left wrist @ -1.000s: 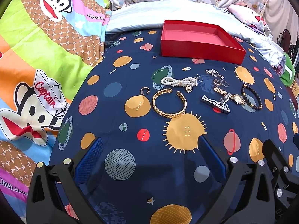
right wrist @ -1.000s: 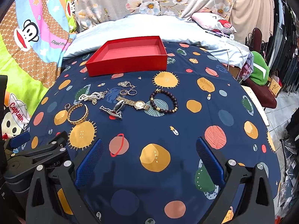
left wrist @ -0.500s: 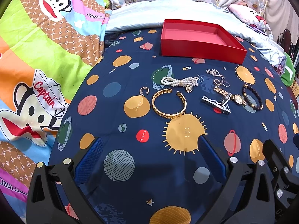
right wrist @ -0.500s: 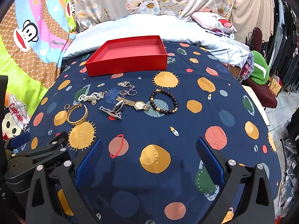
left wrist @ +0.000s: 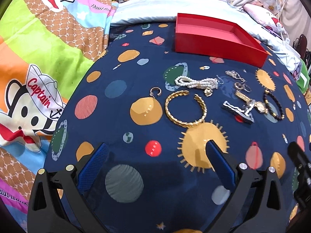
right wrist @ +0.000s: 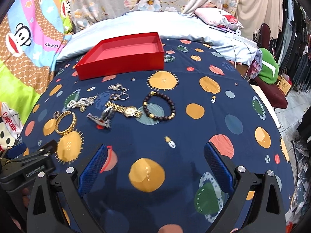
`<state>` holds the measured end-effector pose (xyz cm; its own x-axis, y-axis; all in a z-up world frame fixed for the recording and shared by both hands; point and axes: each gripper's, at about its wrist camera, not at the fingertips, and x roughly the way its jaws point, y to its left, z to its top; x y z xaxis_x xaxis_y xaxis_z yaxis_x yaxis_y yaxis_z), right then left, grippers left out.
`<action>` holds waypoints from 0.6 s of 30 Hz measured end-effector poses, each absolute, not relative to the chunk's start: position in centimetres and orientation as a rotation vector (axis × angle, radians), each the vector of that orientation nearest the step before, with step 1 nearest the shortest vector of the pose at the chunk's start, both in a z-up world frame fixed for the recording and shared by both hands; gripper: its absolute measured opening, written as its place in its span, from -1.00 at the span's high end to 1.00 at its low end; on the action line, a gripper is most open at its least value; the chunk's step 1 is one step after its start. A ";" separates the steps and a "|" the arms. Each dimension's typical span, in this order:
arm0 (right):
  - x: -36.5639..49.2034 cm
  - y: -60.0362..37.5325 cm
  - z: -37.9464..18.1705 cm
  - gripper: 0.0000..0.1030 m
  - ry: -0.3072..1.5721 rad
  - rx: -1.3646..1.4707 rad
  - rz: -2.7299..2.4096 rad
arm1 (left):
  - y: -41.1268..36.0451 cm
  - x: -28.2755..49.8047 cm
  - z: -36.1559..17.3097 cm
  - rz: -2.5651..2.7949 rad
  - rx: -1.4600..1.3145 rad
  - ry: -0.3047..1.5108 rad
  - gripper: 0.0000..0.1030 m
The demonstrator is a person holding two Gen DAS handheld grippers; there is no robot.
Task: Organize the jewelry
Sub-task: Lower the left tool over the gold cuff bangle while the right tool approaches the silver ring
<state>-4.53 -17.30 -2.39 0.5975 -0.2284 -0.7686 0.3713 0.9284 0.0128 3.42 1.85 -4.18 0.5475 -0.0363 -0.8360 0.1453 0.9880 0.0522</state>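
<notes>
Jewelry lies in a loose row on a navy planet-print cloth [left wrist: 136, 73]. A gold bangle [left wrist: 184, 107] lies nearest my left gripper [left wrist: 155, 149], with a small ring [left wrist: 156, 91] to its left and a pearl bracelet [left wrist: 196, 82] behind it. A silver clip [left wrist: 238, 111], a gold watch [right wrist: 126, 109] and a dark bead bracelet [right wrist: 159, 106] lie further right. An empty red box [right wrist: 124, 56] stands behind them. My right gripper [right wrist: 155, 153] is open, short of the watch and beads. Both grippers are empty.
A monkey-print blanket [left wrist: 38, 58] covers the left side. A pale blue pillow [right wrist: 155, 23] lies behind the box. A chair with green cloth [right wrist: 268, 69] stands past the bed's right edge. Small silver rings and a chain [right wrist: 118, 92] lie in front of the box.
My left gripper has moved forward a little toward the gold bangle. My right gripper has edged forward slightly. The jewelry has not moved.
</notes>
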 end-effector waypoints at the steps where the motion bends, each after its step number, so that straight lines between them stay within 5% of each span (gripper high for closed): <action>1: -4.4 -17.5 -2.6 -0.89 0.867 0.182 -0.350 | 1.9 3.7 -4.4 -0.107 0.121 0.989 -0.91; 14: -2.4 -19.2 -4.1 -0.88 0.897 0.212 -0.356 | -0.9 7.3 -6.5 -0.167 0.119 1.011 -0.90; 18: -1.9 -19.7 -4.3 -0.88 0.900 0.216 -0.365 | -1.5 7.7 -6.4 -0.185 0.114 0.996 -0.71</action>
<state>-1.93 -19.68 -4.33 0.5661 -0.2183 -0.7949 0.3973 0.9171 0.0311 7.69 -1.47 -6.35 0.5296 -0.1027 -0.8420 0.2068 0.9783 0.0108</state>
